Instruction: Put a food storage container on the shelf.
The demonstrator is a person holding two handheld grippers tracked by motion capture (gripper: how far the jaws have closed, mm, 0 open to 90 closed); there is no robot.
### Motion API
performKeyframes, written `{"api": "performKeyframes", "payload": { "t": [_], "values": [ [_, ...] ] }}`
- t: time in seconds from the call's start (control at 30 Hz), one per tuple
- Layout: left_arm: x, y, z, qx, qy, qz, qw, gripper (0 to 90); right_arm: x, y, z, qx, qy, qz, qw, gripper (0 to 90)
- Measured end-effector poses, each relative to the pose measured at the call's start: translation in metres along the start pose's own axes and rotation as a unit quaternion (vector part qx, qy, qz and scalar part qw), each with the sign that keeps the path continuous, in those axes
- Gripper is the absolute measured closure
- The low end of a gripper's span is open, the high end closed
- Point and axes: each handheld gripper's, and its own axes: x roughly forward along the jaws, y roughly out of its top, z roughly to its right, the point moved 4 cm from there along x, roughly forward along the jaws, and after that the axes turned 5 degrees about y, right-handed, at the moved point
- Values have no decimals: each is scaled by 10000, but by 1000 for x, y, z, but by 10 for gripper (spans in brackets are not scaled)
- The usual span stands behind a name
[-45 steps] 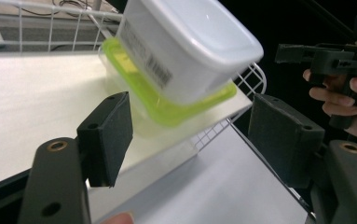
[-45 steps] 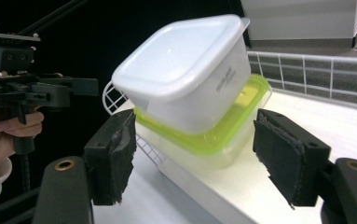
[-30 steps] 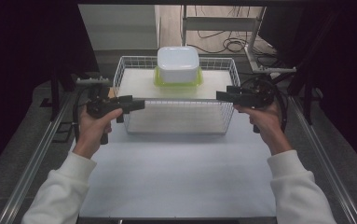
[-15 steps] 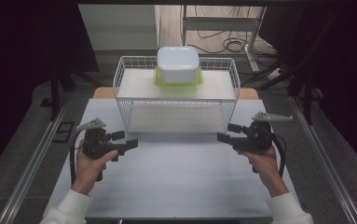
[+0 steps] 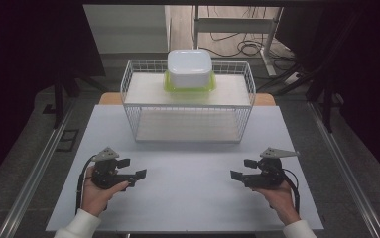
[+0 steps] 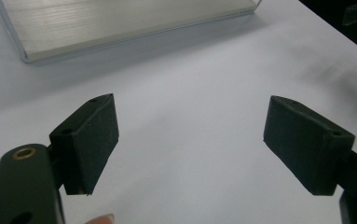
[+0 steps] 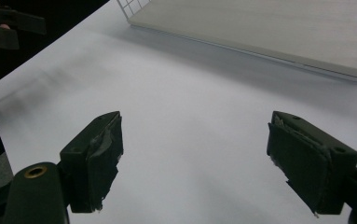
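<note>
At the near left of the white table (image 5: 187,198), a person's left hand (image 5: 95,196) rests low on the surface with the left gripper (image 5: 132,167) pointing inward toward the table's middle. Its jaws have just been opening and stand wide apart, released, with nothing between them; the left gripper view looks along its pads (image 6: 94,140) at bare tabletop and at the corner of a pale board (image 6: 120,21) farther off.

In the middle, well beyond both hands, a white wire basket (image 5: 187,124) stands on the table. A pale board lies on its floor and a second pale shelf (image 5: 143,91) sits across its top. On that shelf, toward the back, rests a white tub (image 5: 190,68) upside down on a yellow-green lid (image 5: 190,88). Neither gripper touches the basket or the tub.

At the near right, the right hand (image 5: 277,196) holds the right gripper (image 5: 244,168), likewise low over the table and aimed inward, facing its partner across a broad stretch of bare surface. Its jaws too have just been opening and are spread wide and empty; the right gripper view shows worn, frayed pads (image 7: 104,144) over the tabletop, the basket's board and a corner of its wire wall (image 7: 134,7) ahead.
</note>
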Motion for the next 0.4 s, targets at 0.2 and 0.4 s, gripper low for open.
{"api": "performKeyframes", "payload": {
  "t": [0.2,0.4],
  "values": [
    [0,-1,-2,-52,28,36,10000,179,-2,0,0,-56,-77,50,9999,184],
    [3,-1,1,-70,-65,5,10000,167,1,0,-2,-187,46,81,9998,152]
  ]
}}
